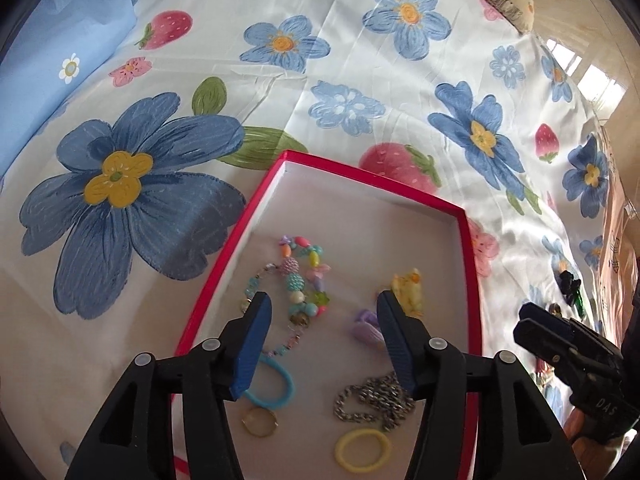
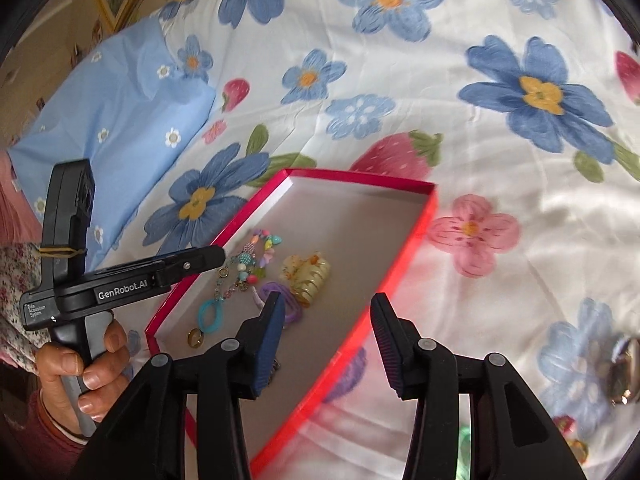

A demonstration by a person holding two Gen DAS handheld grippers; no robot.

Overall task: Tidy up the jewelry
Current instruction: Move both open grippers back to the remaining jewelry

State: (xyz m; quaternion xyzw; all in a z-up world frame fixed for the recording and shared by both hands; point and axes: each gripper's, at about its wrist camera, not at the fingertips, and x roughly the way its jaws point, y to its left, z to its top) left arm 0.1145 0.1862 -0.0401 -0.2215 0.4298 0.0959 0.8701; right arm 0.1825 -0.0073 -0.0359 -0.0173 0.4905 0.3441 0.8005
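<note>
Left gripper (image 1: 324, 312): black arms, blue ribbed pads, round grey screws | right gripper (image 2: 328, 316): same look | left hand (image 2: 80, 364): bare skin, red sleeve, white "GenRobot.AI" on handle

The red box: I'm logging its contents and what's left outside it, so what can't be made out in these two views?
- Left wrist view: the red box has its near end cut off by the frame and the left gripper; the purple piece is half behind a finger.
- Right wrist view: the right gripper hides the box's near corner.
- Right wrist view: a shiny metallic item at the right edge is blurred and cropped.
- Left wrist view: dark items on the bedspread are too small to identify.
</note>
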